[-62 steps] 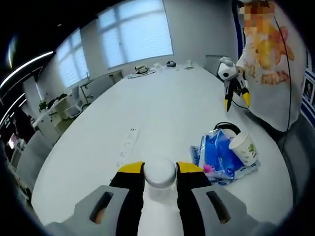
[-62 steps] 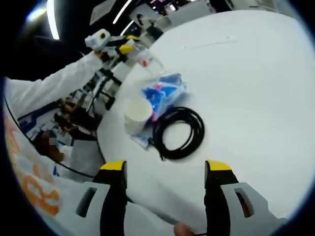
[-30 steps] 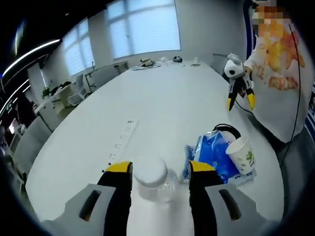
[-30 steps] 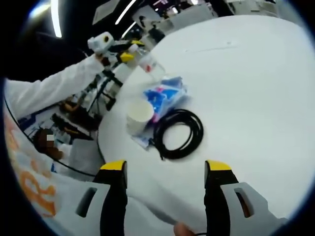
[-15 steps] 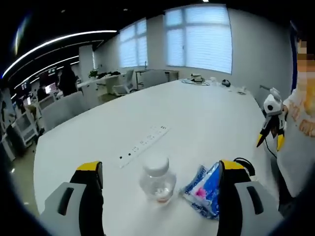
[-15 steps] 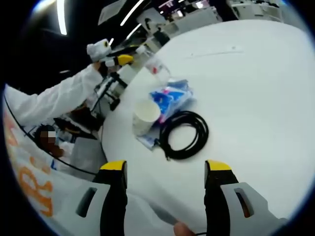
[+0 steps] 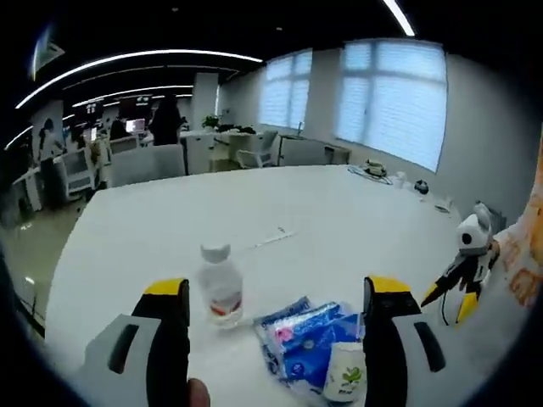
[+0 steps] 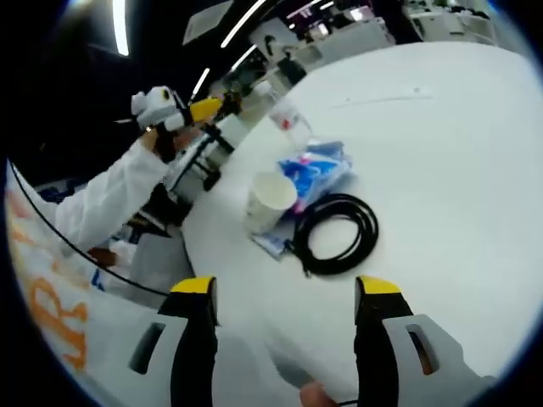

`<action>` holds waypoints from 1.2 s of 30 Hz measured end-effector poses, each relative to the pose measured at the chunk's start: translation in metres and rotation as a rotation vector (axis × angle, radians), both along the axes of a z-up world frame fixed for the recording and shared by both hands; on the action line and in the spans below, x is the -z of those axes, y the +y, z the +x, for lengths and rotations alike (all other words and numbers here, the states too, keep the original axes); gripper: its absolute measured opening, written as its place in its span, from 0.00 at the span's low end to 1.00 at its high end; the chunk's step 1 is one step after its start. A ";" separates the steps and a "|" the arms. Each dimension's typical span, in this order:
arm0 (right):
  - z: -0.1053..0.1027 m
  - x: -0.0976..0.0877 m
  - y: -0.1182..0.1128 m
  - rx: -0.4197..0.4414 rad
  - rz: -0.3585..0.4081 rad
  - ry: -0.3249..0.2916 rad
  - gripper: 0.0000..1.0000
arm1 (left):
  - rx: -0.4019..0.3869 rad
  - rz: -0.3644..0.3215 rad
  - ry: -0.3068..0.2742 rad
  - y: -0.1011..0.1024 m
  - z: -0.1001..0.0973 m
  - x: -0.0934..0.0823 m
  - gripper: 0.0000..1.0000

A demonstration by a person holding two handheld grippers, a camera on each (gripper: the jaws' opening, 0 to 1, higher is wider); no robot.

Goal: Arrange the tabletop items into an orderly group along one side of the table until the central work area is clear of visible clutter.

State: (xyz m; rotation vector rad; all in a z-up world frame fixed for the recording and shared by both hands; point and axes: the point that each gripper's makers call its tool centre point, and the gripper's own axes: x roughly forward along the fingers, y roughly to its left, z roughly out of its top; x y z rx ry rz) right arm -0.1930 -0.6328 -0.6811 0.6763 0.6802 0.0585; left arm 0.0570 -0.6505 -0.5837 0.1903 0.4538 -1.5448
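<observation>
A clear water bottle [image 7: 221,287] with a white cap stands upright on the white table [image 7: 161,233], just left of a blue tissue pack [image 7: 307,332]. A paper cup [image 7: 343,375] stands at the pack's near end. My left gripper [image 7: 276,288] hangs open above them, holding nothing. In the right gripper view the bottle [image 8: 287,115], pack [image 8: 321,168], cup [image 8: 271,198] and a coiled black cable [image 8: 339,232] sit in a row near the table edge. My right gripper [image 8: 286,287] is open, short of the cable. The left gripper [image 8: 212,107] hovers beyond the bottle.
A white power strip [image 7: 272,238] lies further out on the table. Small items [image 7: 377,171] sit at the far end near the windows. The right gripper [image 7: 448,300] shows at the table's right edge. A person's white sleeve [image 8: 102,199] reaches along the edge. Office desks and chairs [image 7: 161,157] stand behind.
The left gripper opened and let go of the bottle, then drew back and rose. The bottle now stands free beside the tissue pack. The right gripper has barely shifted.
</observation>
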 end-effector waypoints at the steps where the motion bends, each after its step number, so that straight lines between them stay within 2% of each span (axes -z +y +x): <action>1: -0.001 -0.001 0.001 -0.004 -0.003 -0.005 0.65 | -0.021 0.010 -0.005 0.006 -0.005 0.005 0.87; 4: -0.002 -0.002 0.003 -0.013 -0.010 -0.013 0.66 | -0.058 0.026 0.002 0.019 -0.019 0.013 0.89; 7: -0.004 -0.003 0.004 -0.015 -0.008 -0.019 0.67 | -0.129 0.026 0.008 0.033 -0.029 0.015 0.96; 10: -0.005 -0.003 0.008 -0.027 -0.010 -0.024 0.67 | -0.135 0.050 -0.022 0.045 -0.038 0.019 1.00; 15: -0.008 -0.001 0.012 -0.041 -0.014 -0.028 0.67 | -0.161 0.048 -0.006 0.057 -0.046 0.017 1.00; 18: -0.009 -0.001 0.012 -0.045 -0.018 -0.031 0.67 | -0.172 0.052 -0.020 0.063 -0.049 0.018 1.00; 22: -0.011 -0.002 0.011 -0.038 -0.019 -0.037 0.67 | -0.206 0.017 -0.002 0.069 -0.052 0.015 1.00; 24: -0.012 -0.002 0.012 -0.043 -0.021 -0.035 0.67 | -0.204 0.017 -0.011 0.071 -0.057 0.017 1.00; 26: -0.012 -0.001 0.013 -0.056 -0.027 -0.031 0.67 | -0.208 0.023 -0.058 0.075 -0.061 0.019 1.00; 32: 0.000 -0.007 0.014 -0.113 -0.063 -0.041 0.67 | -0.254 0.016 -0.007 0.093 -0.073 0.027 1.00; 36: 0.009 -0.010 0.014 -0.173 -0.094 -0.040 0.66 | -0.273 0.051 -0.022 0.114 -0.081 0.037 1.00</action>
